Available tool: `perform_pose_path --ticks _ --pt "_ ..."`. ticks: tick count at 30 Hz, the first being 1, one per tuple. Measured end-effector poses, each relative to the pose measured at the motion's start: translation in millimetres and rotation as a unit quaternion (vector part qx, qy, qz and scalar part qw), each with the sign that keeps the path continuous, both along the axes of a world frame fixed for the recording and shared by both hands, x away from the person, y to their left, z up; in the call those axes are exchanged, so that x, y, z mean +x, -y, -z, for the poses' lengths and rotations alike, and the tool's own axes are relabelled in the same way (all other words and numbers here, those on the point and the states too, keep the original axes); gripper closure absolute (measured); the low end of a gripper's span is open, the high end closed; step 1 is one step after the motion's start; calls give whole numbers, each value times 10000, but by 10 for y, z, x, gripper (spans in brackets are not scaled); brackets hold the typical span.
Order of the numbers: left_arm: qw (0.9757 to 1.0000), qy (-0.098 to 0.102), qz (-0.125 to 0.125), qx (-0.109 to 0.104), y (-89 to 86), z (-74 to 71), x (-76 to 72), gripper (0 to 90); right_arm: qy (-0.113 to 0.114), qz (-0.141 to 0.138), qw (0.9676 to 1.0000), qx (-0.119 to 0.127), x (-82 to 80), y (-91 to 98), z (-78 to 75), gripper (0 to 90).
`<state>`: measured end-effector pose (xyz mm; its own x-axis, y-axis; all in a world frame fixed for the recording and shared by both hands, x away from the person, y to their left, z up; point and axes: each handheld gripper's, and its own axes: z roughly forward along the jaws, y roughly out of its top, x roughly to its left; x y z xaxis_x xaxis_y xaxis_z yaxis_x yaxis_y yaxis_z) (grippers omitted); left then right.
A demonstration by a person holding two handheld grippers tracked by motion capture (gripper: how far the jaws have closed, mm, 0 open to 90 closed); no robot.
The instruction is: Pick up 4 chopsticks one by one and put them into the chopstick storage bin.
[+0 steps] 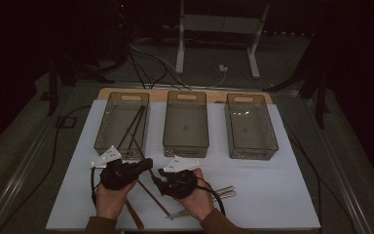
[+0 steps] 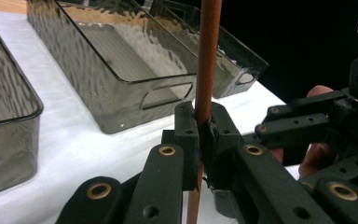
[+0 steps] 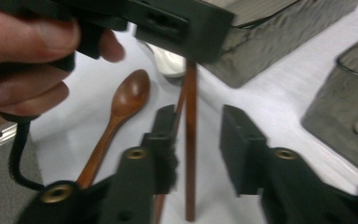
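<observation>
A brown wooden chopstick (image 2: 208,56) stands upright between the jaws of my left gripper (image 2: 204,116), which is shut on it. In the right gripper view the same chopstick (image 3: 190,154) passes through the gap of my right gripper (image 3: 198,126). That gripper's jaws stand open, with their pads off the wood. In the high view both grippers meet near the table's front. The left gripper (image 1: 143,166) and right gripper (image 1: 158,174) face each other over the chopstick (image 1: 153,195).
Three clear grey bins stand in a row at the back: the left bin (image 1: 129,97) holds several chopsticks, then come the middle bin (image 1: 185,126) and the right bin (image 1: 251,126). A wooden spoon (image 3: 128,95) lies near the grippers. Metal cutlery (image 1: 226,192) lies to the right of my right hand.
</observation>
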<state>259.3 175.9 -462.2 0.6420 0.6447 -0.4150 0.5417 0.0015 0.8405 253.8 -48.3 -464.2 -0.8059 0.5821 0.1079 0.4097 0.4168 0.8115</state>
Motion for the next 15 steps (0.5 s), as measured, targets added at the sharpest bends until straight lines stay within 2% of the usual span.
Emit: perform_pose_path --ticks 7,12,15 --pt "10000 6 -76 20 -54 -83 12 866 6 355 9993 -90 91 155 22 154" --pt "9999 52 -155 14 -128 -166 29 865 -2 379 9989 -284 119 246 33 42" --pt "9997 79 -247 -9 -196 -220 38 865 -5 290 9992 -260 123 298 37 13"
